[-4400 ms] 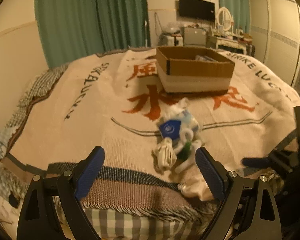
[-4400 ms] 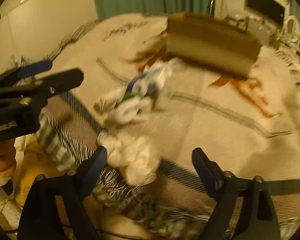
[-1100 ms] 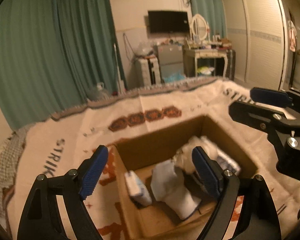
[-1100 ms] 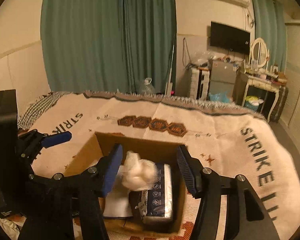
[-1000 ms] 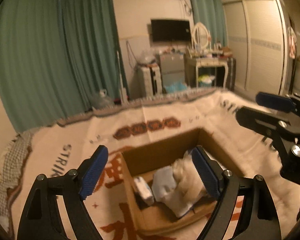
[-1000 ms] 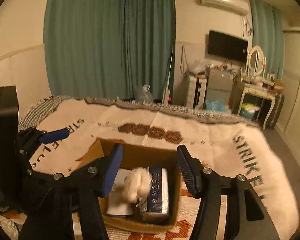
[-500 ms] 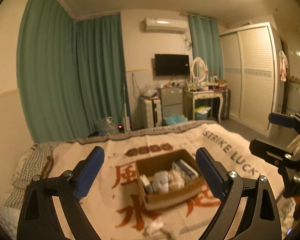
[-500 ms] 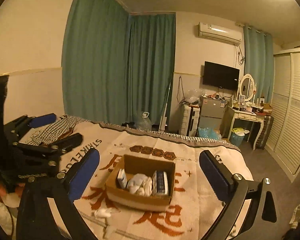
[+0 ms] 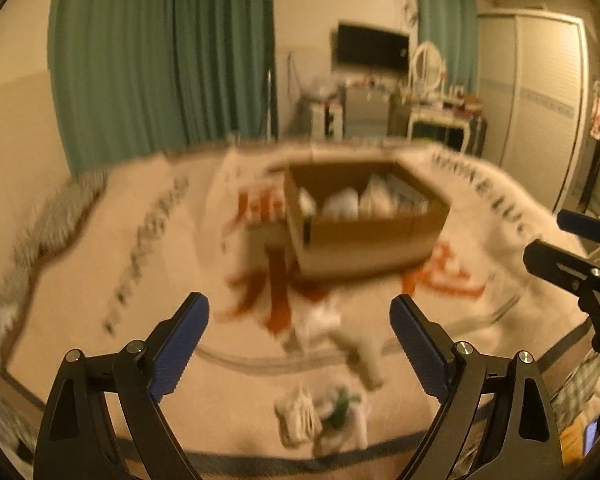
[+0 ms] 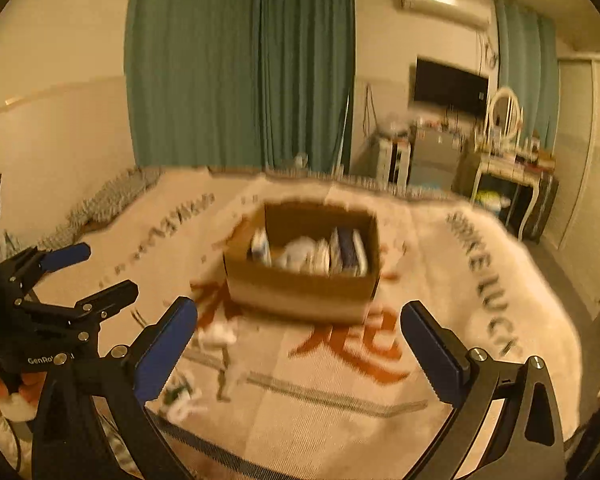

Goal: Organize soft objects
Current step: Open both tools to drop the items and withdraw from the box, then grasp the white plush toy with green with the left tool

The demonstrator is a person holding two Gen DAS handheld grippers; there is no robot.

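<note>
A brown cardboard box (image 9: 364,236) stands on the blanket-covered bed and holds several white and blue soft items (image 10: 312,254). White socks (image 9: 332,328) lie loose on the blanket in front of the box, and a white and green bundle (image 9: 324,420) lies nearer the bed's front edge. My left gripper (image 9: 300,344) is open and empty, above the loose socks. My right gripper (image 10: 300,344) is open and empty, back from the box (image 10: 300,284). Both views are blurred.
The cream blanket (image 10: 440,352) with red characters and black lettering covers the bed. Green curtains (image 10: 240,72), a TV, a dresser (image 10: 508,176) and a wardrobe stand beyond the bed. The right gripper shows at the right edge of the left wrist view (image 9: 580,264).
Both grippers have dropped lower and closer to the bed since half a second ago. The box now looks larger and the loose socks lie between the left fingers.
</note>
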